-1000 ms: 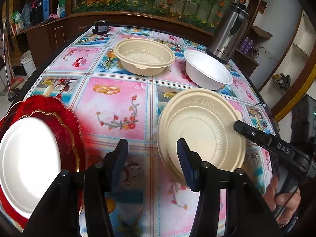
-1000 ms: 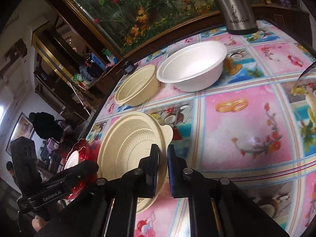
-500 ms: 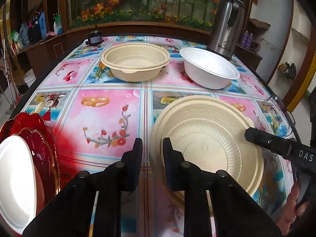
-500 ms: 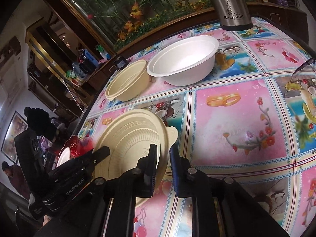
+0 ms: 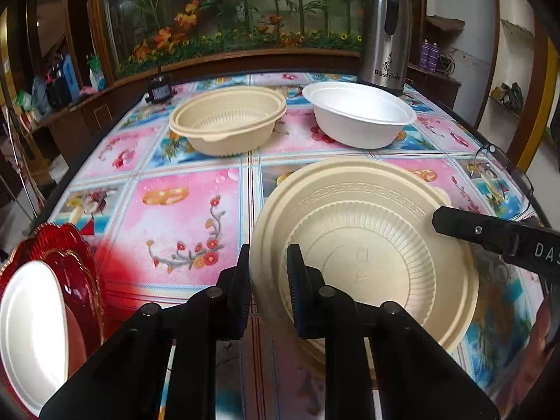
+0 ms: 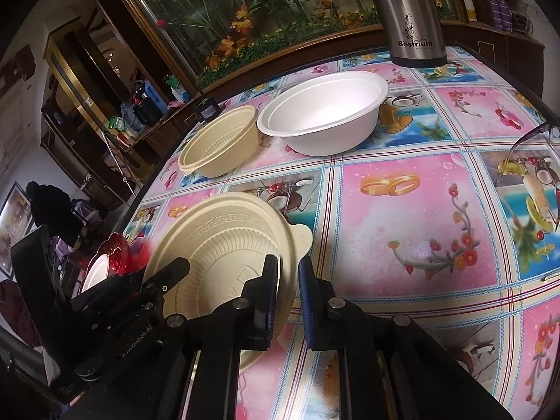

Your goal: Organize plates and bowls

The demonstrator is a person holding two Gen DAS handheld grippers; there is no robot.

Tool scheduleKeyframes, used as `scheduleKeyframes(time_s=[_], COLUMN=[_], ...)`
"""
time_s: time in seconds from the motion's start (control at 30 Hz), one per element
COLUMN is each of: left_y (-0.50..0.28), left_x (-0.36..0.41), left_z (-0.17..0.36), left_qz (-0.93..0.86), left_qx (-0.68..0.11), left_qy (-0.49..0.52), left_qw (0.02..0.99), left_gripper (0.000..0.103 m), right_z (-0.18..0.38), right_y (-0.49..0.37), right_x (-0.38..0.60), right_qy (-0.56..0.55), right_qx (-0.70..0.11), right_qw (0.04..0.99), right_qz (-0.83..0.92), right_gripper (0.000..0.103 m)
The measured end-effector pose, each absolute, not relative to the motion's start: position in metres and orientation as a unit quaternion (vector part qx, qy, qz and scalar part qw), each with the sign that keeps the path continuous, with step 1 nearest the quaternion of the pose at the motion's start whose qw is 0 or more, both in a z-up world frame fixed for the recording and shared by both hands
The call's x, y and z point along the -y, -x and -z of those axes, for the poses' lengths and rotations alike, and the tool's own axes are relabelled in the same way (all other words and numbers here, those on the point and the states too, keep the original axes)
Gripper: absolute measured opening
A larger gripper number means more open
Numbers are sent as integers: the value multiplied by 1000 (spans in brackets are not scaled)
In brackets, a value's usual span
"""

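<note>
Home dining room, floral tablecloth (image 5: 189, 210), thermos (image 5: 385, 31)

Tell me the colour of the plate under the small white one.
Red with gold trim, clearest in the left wrist view.

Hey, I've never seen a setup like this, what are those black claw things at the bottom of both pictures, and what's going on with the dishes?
There is no robot here: a person holds a two-finger gripper in each hand, and a fisheye camera on each one looks forward along its fingers, which bends the picture.

One picture comes from the left gripper, the other from the right gripper. Each also shows the other gripper coming in from the side.

Both are closed on opposite edges of the same beige plate, which appears tilted off the flowery tablecloth.

Farther back stand a beige bowl and a white bowl, apart from each other, with a steel thermos behind them. At the near left edge, a white plate lies on a red plate. A pair of glasses sits at the right.
</note>
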State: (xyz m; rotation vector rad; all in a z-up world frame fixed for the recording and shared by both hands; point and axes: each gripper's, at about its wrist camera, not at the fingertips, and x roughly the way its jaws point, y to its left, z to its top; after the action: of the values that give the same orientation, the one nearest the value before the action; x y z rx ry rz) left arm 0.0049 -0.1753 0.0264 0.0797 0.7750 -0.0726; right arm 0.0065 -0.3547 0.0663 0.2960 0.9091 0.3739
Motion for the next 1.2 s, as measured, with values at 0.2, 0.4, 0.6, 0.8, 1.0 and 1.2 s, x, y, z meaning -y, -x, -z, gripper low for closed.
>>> scheduleKeyframes(time_s=[0.2, 0.4, 0.6, 0.8, 1.0, 1.2], left_y=[-6, -5, -6, -6, -8, -8], left_x=[175, 177, 178, 176, 174, 174], left_z=[-27, -24, -23, -22, -20, -18], left_qz=[34, 28, 21, 28, 33, 44], left_qx=[-373, -371, -372, -377, -384, -394], left_qy=[-41, -51, -54, -42, -33, -28], left_qw=[926, 927, 926, 925, 922, 917], left_gripper=[16, 16, 16, 17, 17, 17], right_z=[-66, -67, -69, -68, -66, -65], right_y=[-9, -9, -7, -7, -9, -9], right_x=[356, 356, 352, 351, 354, 349], right_qy=[-142, -136, -121, -120, -138, -127], right_qx=[-435, -435, -428, -423, -428, -441], right_qw=[871, 872, 878, 881, 874, 868], right_qz=[-180, -180, -180, -177, -183, -190], right_gripper=[12, 13, 14, 15, 17, 18])
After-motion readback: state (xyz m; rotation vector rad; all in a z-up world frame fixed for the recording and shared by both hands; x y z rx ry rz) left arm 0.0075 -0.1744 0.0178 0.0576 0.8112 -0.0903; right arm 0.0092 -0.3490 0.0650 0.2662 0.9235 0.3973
